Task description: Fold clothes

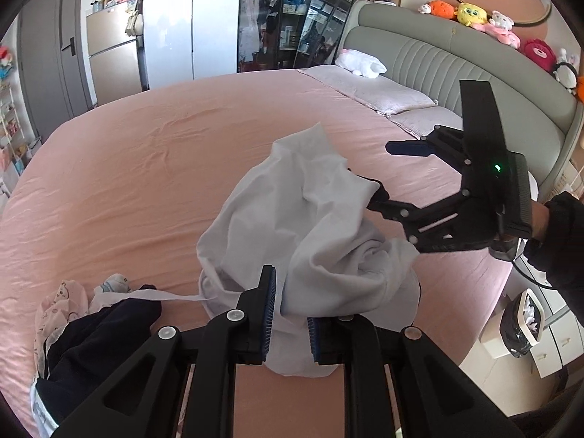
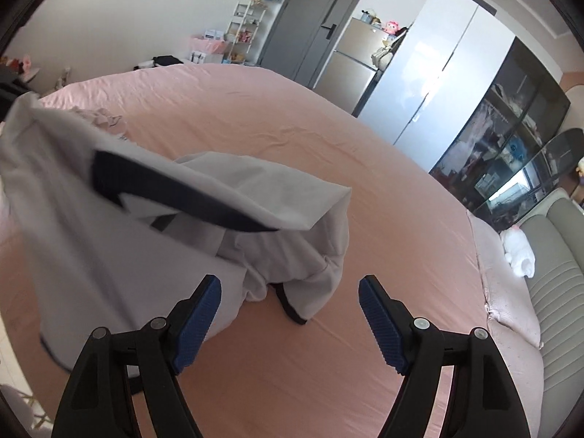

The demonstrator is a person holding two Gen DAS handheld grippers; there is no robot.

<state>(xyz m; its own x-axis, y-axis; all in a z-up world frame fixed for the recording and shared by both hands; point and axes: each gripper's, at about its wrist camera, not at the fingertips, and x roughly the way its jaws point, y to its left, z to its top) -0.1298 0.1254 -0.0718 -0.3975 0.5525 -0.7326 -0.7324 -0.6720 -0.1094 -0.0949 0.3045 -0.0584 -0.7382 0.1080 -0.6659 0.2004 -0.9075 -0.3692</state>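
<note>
Here, left claw pinching white garment — right claw spread, empty

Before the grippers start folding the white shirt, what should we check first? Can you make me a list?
1. Left gripper has hold of the white shirt: ok, cloth sits between its pads.
2. Right gripper ready to grab: ok, open and empty.
3. Shirt lying flat: not ok, bunched and partly lifted.
4. Room on the pink bed to spread it: ok.
5. Other clothes out of the way: cannot tell, they lie close by.
</note>
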